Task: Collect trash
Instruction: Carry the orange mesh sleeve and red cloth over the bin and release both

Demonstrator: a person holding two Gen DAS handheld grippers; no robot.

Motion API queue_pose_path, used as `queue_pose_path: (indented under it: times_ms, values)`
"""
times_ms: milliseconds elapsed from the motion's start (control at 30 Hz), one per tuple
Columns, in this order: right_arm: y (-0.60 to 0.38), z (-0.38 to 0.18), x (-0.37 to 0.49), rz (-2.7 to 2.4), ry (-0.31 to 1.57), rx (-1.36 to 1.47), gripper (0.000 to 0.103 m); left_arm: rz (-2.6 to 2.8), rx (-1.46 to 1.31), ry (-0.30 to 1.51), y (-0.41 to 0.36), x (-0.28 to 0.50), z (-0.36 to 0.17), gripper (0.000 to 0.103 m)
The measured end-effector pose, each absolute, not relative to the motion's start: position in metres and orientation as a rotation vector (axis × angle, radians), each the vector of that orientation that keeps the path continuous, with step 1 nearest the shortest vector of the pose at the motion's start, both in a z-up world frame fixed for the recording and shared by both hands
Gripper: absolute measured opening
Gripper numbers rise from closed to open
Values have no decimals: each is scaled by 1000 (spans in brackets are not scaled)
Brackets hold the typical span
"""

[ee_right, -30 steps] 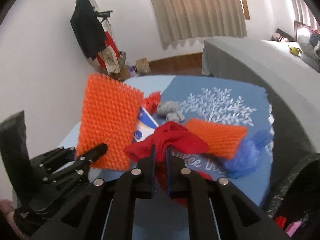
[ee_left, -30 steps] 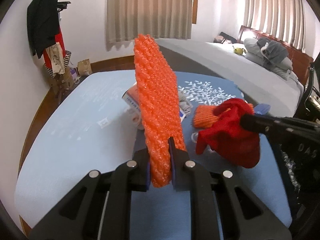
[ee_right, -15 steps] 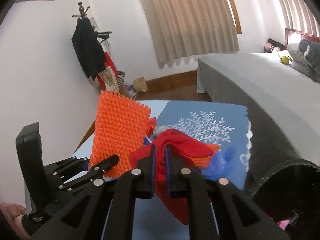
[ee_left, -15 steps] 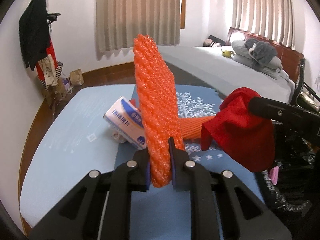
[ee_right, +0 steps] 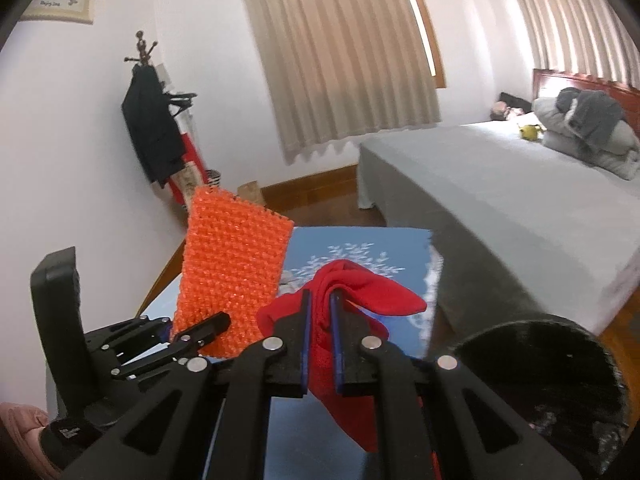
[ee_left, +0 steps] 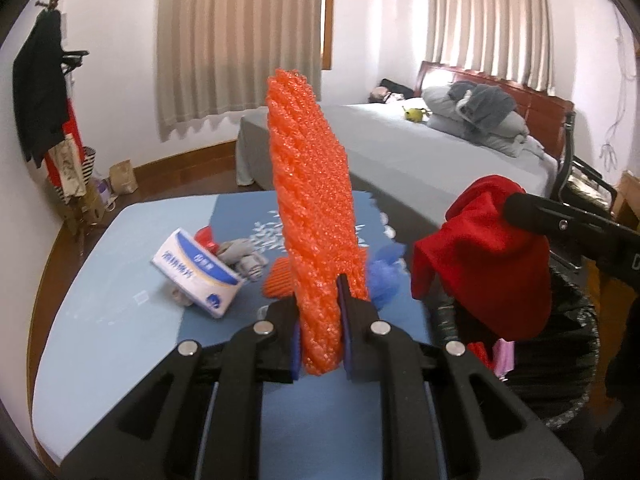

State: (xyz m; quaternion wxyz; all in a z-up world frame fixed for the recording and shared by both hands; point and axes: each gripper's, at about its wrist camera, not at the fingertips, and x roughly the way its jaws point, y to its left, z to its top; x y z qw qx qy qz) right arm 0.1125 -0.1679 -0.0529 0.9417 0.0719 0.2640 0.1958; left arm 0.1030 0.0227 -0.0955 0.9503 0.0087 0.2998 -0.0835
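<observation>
Right now the left gripper (ee_left: 320, 332) is clamping its jaws almost fully together on the lower end of an orange foam net sleeve (ee_left: 314, 208), which is standing upright above the fingers, clear of the table (ee_left: 100, 320). Beside it the right gripper (ee_right: 320, 344) is pinching its jaws fully closed on a red cloth (ee_right: 348, 340), whose folds are bunching above the fingers and hanging down below them. From the left wrist view that cloth is dangling just over the rim of a bin lined with a black trash bag (ee_left: 560, 344), standing at the right edge of the table, with something pink showing inside it. Lying on the blue table mat (ee_left: 240, 208) beyond the grippers are a white and blue box (ee_left: 198, 278) tilted on its edge, a crumpled grey rag (ee_left: 244, 258) just behind it, a small red scrap (ee_left: 206, 238) next to the rag, a second orange net piece (ee_left: 278, 282) and a blue plastic wad (ee_left: 384, 276), the last two partly hidden behind the raised sleeve. Farther back a grey bed (ee_left: 420, 152) with piled bedding is filling the right side of the room, and a coat rack (ee_left: 44, 92) with dark clothes is standing against the left wall.
</observation>
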Motion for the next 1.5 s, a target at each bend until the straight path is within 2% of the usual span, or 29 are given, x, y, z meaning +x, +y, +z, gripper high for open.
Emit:
queue_pose_path:
  times_ms: [767,1400,1500]
  values:
    - [-284,-55,53,106,521,179,9,-458,101,554,-98,75,-77,14]
    - [-335,-92,44,-31,613,213,9,-616,162,645,-171,88,-129,14]
    - [-338,-101,46,-47,642,217,11,-632,156,671,-174,92,-137,24]
